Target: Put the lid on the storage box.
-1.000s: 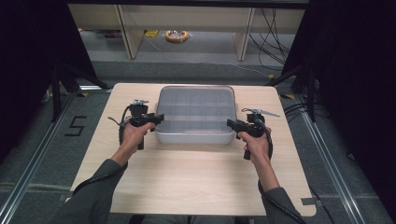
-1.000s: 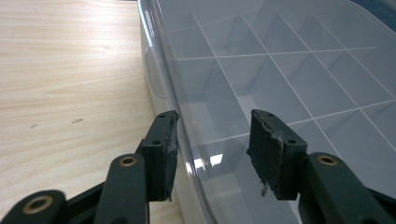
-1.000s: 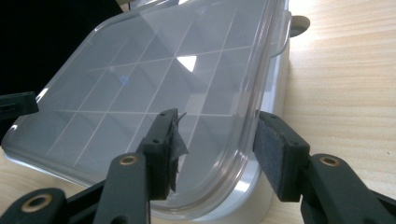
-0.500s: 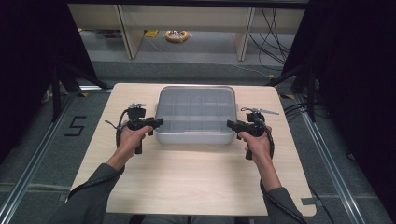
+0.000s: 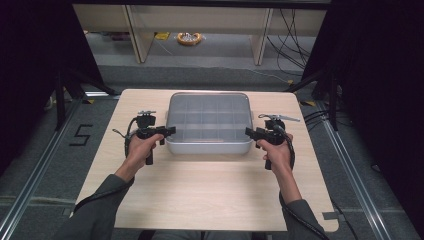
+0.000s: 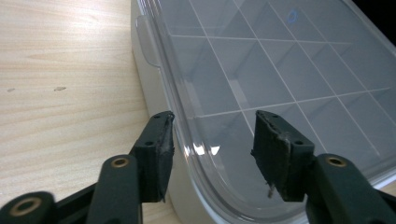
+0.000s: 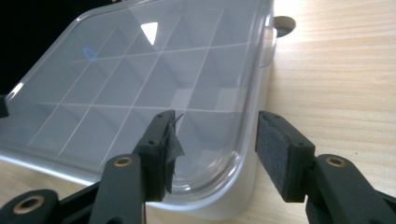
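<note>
Since the earlier high-view frames: hands holding place at mid-left and mid-right of the frame, box unmoved at centre; jaws of both grippers having just been opening, with the box corners between them.

Left gripper (image 5: 167, 131) sitting at the lower-left corner of the compartment box (image 5: 209, 122), right gripper (image 5: 250, 133) at its lower-right corner. Box resting flat on the surface (image 5: 210, 195), centre of the high view, clear lid (image 6: 280, 60) lying closed over the grid of dividers.

Left gripper view: jaws standing apart, straddling the lid's rounded rim at the near corner; left pad just beside the box wall, right pad hovering over the lid; pressing on nothing, as far as visible. A side latch tab (image 6: 145, 42) showing toward the upper left of that frame.

Right gripper view: jaws likewise apart, one pad over the lid, the other outside the rim above the wood; a small gap on either side, no clamping.

Step in hand, judged: releasing the two near corners, most likely after setting down or pressing the lid; alternatively lining up for a fresh grip. Not resolving which from these frames.

Next move, judged: either drawing both grippers back clear of the rim without dragging the light box, or closing evenly on both corners together so the box is not skewing. Latch tabs probably needing attention before any lid lifting.
</note>
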`<state>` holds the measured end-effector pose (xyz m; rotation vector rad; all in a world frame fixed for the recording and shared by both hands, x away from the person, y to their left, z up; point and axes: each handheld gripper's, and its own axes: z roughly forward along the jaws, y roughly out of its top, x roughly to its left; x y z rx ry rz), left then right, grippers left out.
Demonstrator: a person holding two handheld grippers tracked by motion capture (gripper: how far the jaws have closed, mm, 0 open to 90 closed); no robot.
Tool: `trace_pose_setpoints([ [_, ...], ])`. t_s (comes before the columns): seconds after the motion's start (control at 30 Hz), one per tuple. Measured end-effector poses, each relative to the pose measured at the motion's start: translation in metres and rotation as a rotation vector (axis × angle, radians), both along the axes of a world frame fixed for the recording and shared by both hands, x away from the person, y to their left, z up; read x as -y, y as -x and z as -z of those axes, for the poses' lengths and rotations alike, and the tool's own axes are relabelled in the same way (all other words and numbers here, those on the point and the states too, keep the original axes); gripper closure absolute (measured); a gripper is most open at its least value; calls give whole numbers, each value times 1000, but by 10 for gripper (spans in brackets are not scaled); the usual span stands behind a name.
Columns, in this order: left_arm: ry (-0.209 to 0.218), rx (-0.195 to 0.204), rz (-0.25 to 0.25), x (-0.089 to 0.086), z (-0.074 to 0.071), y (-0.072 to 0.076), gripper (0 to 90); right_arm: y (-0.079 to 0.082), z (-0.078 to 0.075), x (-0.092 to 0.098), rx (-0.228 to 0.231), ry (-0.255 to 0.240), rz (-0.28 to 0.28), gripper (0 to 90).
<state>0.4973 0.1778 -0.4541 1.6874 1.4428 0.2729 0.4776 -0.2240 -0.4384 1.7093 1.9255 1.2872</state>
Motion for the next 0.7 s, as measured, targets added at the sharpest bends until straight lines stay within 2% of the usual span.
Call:
trace_pose_setpoints([
  [0.03, 3, 0, -3, -1, 0, -1, 454, -2, 1, 2, -3, 9, 2, 491],
  [0.07, 12, 2, -11, -1, 0, -2, 452, -2, 1, 0, -17, -13, 19, 492],
  [0.1, 33, 0, -24, 0, 0, -4, 447, -3, 3, 1, -17, -13, 18, 494],
  [0.2, 39, -12, -21, -1, 0, -7, 447, -4, 4, -1, -21, -18, 22, 500],
  [0.23, 43, -18, -17, -1, 0, -9, 448, -7, 8, 2, 12, 18, 2, 505],
  [0.27, 45, -23, -17, -1, 0, -9, 447, -8, 8, 1, 1, -5, 4, 505],
  [0.33, 61, -27, -28, 1, 0, -12, 445, -10, 10, 1, 13, 3, 10, 506],
  [0.4, 55, -31, -32, 2, 0, -15, 445, -10, 9, -2, -17, -37, 28, 506],
  [0.43, 58, -36, -37, 2, 1, -16, 453, -14, 11, 1, 7, -13, 16, 507],
  [0.57, 52, -45, -48, 5, 1, -17, 450, -16, 11, -1, 9, -27, 12, 507],
  [0.6, 50, -44, -49, 4, 0, -17, 467, -16, 12, -4, 7, -36, 36, 508],
  [0.63, 46, -43, -59, 5, 0, -16, 467, -16, 12, -4, 7, -36, 36, 508],
  [0.7, 28, -36, -69, 7, -1, -14, 477, -16, 13, -2, 26, -30, 27, 515],
])
